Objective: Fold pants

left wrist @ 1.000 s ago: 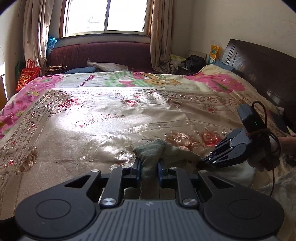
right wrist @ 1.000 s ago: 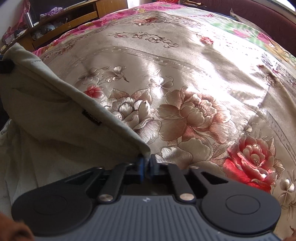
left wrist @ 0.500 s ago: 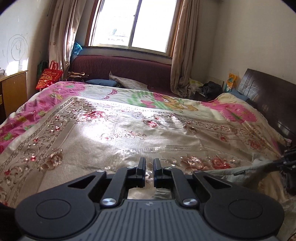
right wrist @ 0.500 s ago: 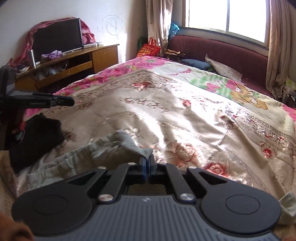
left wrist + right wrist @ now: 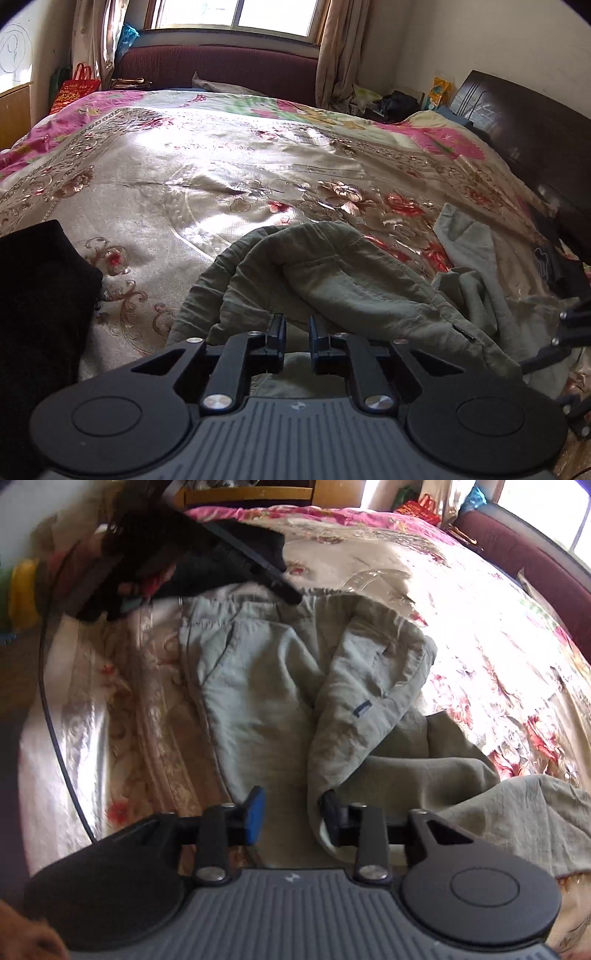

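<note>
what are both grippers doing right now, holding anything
Left gripper: open, holding nothing, just above the pants.
Right gripper: open wide, nothing clamped; pants cloth drapes against its right finger.

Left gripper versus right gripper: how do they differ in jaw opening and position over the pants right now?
The right gripper is opened wide; the left gripper shows a narrower gap. The right gripper has a fold of the grey-green pants lying against one finger; the left gripper sits over the gathered waistband end, nothing clamped. Both are open and low over the pants on the floral bedspread.
</note>
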Demonstrator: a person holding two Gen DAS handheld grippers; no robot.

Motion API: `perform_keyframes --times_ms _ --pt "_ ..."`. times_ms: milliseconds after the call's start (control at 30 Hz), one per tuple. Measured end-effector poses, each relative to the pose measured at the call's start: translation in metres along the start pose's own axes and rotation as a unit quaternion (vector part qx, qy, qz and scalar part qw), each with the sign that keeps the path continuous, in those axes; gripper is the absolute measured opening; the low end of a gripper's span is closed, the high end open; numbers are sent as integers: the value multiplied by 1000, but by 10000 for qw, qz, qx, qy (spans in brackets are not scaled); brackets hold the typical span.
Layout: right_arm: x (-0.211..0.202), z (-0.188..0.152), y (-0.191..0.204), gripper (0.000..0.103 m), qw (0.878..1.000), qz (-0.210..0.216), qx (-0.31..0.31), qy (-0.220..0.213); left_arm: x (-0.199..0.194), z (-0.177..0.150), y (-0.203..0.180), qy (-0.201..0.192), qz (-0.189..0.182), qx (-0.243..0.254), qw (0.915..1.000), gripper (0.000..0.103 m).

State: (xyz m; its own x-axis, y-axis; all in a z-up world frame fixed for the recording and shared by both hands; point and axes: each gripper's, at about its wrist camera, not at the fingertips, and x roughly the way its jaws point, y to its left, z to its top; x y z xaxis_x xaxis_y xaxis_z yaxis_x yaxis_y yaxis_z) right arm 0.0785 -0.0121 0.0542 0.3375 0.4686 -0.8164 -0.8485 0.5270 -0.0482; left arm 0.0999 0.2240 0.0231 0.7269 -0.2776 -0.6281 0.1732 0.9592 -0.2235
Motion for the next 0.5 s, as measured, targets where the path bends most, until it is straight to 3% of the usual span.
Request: perform_keyframes --times_ms 100,167,233,300,400,500 --pt "-6 33 -39 43 9921 233 998 -718 5 0 -4 -35 -57 65 10000 28" --pt "17 54 -66 52 9870 10 1320 -919 11 6 -8 -77 -108 139 9998 28" --pt "50 66 -86 52 9847 -402 1499 -795 16 16 -12 -122 -70 332 9993 28" --pt "79 70 -105 51 9806 -414 1810 -632 23 32 -15 -151 -158 560 9982 34" --pt "103 71 -124 51 9749 -119 2150 -569 37 55 -20 -124 -282 882 9956 48" --pt "123 71 -142 51 9611 316 2701 -486 46 61 -22 -9 -254 1043 9942 48"
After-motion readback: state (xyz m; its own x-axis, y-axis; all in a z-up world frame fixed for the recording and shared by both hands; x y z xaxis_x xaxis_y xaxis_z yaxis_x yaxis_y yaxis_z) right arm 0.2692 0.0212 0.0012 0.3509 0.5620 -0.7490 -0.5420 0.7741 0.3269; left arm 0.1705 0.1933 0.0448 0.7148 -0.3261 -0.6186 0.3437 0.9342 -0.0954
